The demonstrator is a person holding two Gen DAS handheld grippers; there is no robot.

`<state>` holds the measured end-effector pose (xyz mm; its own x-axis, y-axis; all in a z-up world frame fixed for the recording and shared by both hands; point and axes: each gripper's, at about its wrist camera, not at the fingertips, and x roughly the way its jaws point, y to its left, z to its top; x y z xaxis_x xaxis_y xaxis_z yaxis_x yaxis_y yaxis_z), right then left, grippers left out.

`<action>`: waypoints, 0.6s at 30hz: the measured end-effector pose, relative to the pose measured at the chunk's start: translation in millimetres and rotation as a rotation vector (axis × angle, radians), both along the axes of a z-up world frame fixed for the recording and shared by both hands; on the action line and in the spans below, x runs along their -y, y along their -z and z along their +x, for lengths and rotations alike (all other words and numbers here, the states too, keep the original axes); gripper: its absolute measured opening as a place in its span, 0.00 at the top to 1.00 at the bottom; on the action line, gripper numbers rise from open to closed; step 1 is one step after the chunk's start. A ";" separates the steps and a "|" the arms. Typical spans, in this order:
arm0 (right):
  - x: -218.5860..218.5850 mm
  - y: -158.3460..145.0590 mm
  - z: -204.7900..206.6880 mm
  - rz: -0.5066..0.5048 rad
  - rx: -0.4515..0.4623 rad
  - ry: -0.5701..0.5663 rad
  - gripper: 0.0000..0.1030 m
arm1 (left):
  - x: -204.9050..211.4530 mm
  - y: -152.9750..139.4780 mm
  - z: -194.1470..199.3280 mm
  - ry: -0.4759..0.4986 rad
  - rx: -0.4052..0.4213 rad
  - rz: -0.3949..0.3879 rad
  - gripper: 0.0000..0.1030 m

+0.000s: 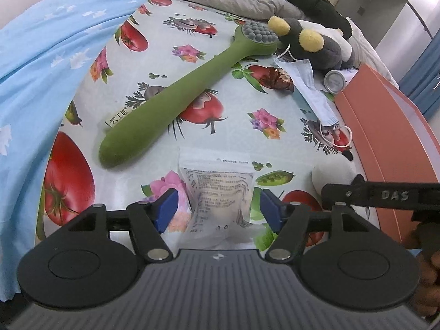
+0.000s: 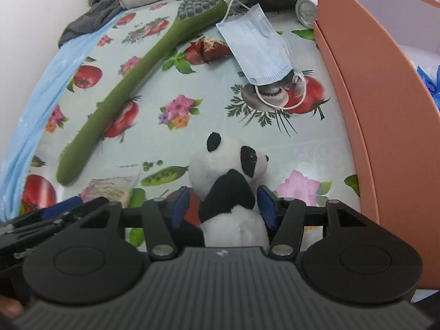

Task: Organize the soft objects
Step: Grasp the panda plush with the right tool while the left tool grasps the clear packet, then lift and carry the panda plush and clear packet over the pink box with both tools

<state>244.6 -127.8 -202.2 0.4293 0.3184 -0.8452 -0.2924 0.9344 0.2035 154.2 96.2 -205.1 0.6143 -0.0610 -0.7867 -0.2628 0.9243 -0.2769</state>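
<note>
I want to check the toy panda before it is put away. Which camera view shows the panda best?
The right wrist view. There the panda fills the centre, head and black arm clear, between the blue pads of the right gripper. The left wrist view shows only a white rounded part of it behind the right gripper's finger.

Right gripper [image 2: 224,206] jaws parted around a panda plush [image 2: 233,170] on the bench [image 2: 209,134] — pad contact unclear. Green massage brush [image 2: 137,88] left, face mask [image 2: 258,55] beyond, orange box [image 2: 365,88] right.

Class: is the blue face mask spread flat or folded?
Folded: the face mask lies doubled lengthwise on the tablecloth, ear loops trailing.
</note>
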 end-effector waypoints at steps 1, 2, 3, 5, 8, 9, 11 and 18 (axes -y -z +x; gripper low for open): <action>-0.7 1.4 0.0 -0.007 0.004 0.000 0.49 | 0.8 0.3 0.6 0.003 -0.001 0.001 0.31; -0.8 2.5 0.3 -0.006 0.004 -0.002 0.52 | 1.7 0.7 1.8 0.008 -0.002 0.004 0.31; -0.3 3.9 0.7 0.001 -0.002 -0.003 0.54 | 3.1 1.2 3.1 0.013 -0.004 0.008 0.31; 1.0 3.9 0.7 0.005 0.000 0.003 0.55 | 5.1 3.9 6.6 0.019 -0.014 0.019 0.31; 2.8 2.8 -1.6 -0.005 0.015 -0.005 0.56 | 9.1 10.4 11.1 0.027 -0.031 0.047 0.31; 3.8 3.4 -2.3 -0.008 0.018 -0.005 0.56 | 11.4 11.2 11.9 0.033 -0.022 0.069 0.31; 6.7 3.6 -3.3 -0.006 0.021 -0.003 0.56 | 15.6 13.3 14.0 0.041 -0.019 0.109 0.36; 15.2 0.1 -9.8 0.016 0.026 0.017 0.56 | 27.1 9.9 19.3 0.058 -0.015 0.138 0.66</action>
